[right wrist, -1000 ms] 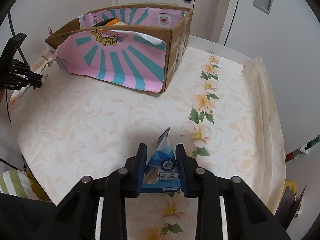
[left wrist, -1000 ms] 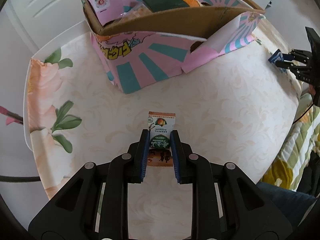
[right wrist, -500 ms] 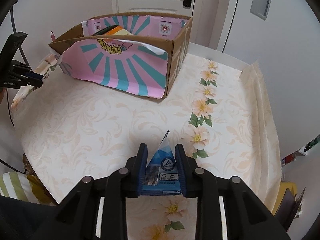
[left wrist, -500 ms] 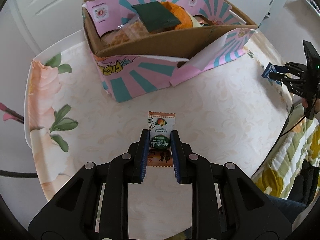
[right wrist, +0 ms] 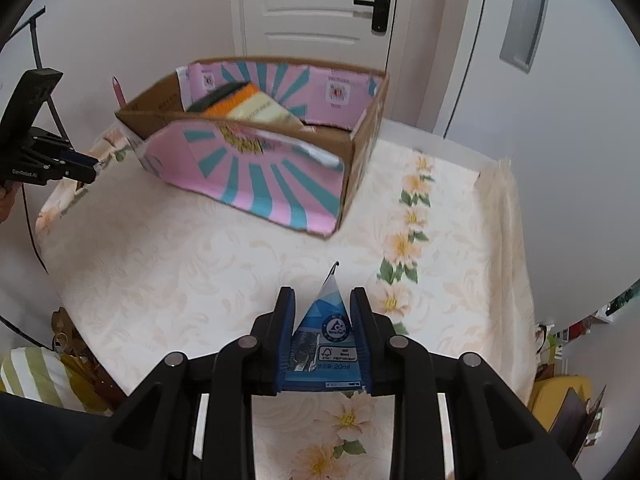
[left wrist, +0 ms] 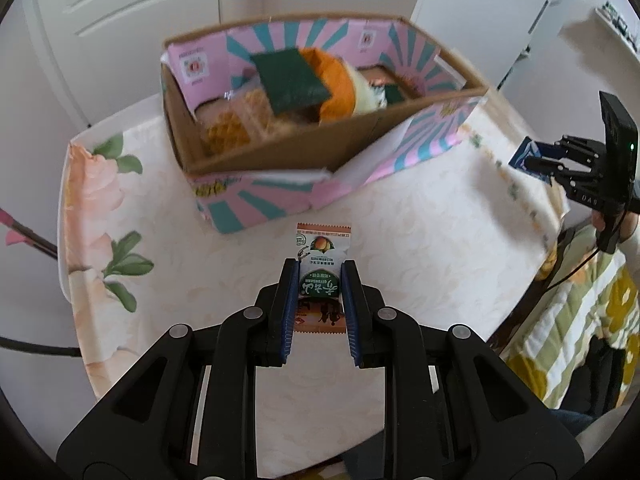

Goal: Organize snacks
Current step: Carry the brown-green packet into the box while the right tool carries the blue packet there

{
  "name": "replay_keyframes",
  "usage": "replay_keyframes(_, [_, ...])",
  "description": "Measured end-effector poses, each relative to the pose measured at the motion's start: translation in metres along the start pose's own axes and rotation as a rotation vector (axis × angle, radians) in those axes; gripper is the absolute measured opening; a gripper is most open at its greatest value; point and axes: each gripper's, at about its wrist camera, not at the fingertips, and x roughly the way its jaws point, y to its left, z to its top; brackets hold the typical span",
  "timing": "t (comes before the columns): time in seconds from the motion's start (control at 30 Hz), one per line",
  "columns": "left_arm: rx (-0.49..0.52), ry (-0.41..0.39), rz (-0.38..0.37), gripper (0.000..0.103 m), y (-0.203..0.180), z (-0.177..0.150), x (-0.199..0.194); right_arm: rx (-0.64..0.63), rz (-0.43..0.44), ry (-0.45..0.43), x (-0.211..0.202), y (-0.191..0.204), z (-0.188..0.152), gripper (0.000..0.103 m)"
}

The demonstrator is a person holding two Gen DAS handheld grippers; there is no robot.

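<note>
Sitting between left fingers: orange snack packet, gripped.

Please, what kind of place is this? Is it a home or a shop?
Most likely a room in a home. A table under a floral tablecloth carries an open cardboard snack box; behind it stands a white panelled door with a black handle, and a striped floral blanket lies beside the table.

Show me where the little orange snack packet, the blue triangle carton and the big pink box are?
orange snack packet (left wrist: 321, 245), left wrist view, on its printed upper half.
blue triangular carton (right wrist: 326, 322), right wrist view, on its front face.
pink cardboard box (right wrist: 260, 180), right wrist view, on its striped front flap.
</note>
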Motion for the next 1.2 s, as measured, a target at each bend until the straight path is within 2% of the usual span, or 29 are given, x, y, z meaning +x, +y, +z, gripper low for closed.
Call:
replay_keyframes(0.3, [-0.048, -0.112, 0.005, 0.019, -0.028, 0.035, -0.051, -0.002, 0.072, -0.084, -0.048, -0.005, 0.055, 0.026])
replay_keyframes(0.5, [-0.114, -0.187, -0.015, 0.019, -0.034, 0.077, -0.069, -0.047, 0.12, -0.145, -0.071, -0.008, 0.107, 0.026])
replay_keyframes(0.77, [-0.189, -0.206, -0.037, 0.019, -0.012, 0.141, -0.046, -0.07, 0.193, -0.145, -0.05, 0.004, 0.162, 0.026])
replay_keyframes(0.93, [-0.187, -0.166, -0.01, 0.019, 0.008, 0.179, -0.011, -0.042, 0.219, -0.128, -0.024, 0.012, 0.183, 0.026])
replay_keyframes(1.2, [-0.142, -0.088, 0.067, 0.019, 0.03, 0.194, 0.034, 0.009, 0.231, -0.089, 0.021, 0.016, 0.206, 0.026])
